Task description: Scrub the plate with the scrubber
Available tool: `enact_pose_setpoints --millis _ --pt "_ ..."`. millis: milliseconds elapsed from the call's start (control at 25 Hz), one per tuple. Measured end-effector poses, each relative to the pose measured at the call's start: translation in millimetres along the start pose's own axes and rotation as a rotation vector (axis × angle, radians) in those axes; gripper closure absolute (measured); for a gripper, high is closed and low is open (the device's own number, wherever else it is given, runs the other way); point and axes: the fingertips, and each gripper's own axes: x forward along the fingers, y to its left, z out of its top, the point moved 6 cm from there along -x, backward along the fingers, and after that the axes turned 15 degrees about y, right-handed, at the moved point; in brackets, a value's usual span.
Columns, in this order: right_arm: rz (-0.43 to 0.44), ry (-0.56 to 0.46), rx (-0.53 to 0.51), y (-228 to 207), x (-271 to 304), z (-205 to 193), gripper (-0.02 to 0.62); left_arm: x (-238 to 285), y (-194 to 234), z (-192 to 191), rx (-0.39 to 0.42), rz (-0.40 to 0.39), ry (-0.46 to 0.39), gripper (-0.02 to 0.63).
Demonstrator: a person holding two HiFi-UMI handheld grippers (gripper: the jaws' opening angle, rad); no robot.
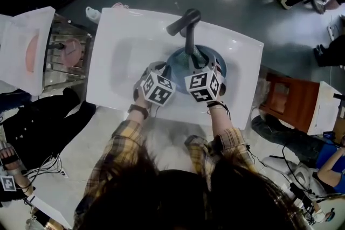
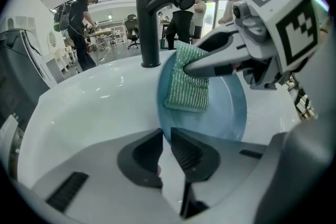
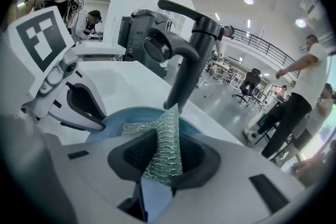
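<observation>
Plate [image 2: 227, 113] in white sink [image 2: 94, 107], scrubber [image 2: 188, 89] on it, black faucet [image 2: 147, 18] just behind

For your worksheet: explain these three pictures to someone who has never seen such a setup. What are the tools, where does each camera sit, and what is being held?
There is no robot here. A person holds a two-jaw gripper in each hand over a white sink with a dark tap. One picture comes from a head camera looking down. The other two come from cameras riding on the grippers. The left gripper clamps the rim of a blue plate. The right gripper pinches a green scrubber against the plate.
</observation>
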Motion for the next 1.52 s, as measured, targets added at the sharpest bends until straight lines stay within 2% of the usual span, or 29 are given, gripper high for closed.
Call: enact_pose_setpoints --millis 240,600,720,960,1080,1240,1520 --pt "-0.038 0.014 0.081 -24 -9 -18 0.479 1 -1 1 0.000 -0.013 0.002 0.561" --pt "-0.072 0.068 0.141 -42 -23 -51 0.480 -1 -2 1 -0.008 -0.015 -0.007 0.558" --pt "-0.062 0.066 0.177 -39 -32 -53 0.482 -1 -1 1 -0.042 -0.019 -0.011 0.558" --pt "-0.015 0.036 0.233 -29 -49 -45 0.485 -4 -3 2 -0.048 -0.009 -0.034 0.556" --pt "0.004 0.014 0.257 -23 -61 -39 0.489 -10 -2 2 -0.094 -0.034 -0.066 0.506" --pt "0.037 -0.013 0.307 -19 -81 -31 0.492 -23 1 2 -0.141 -0.045 -0.102 0.484" --pt "0.072 -0.091 0.375 -23 -118 -19 0.494 -66 0 16 -0.089 0.002 -0.204 0.483"
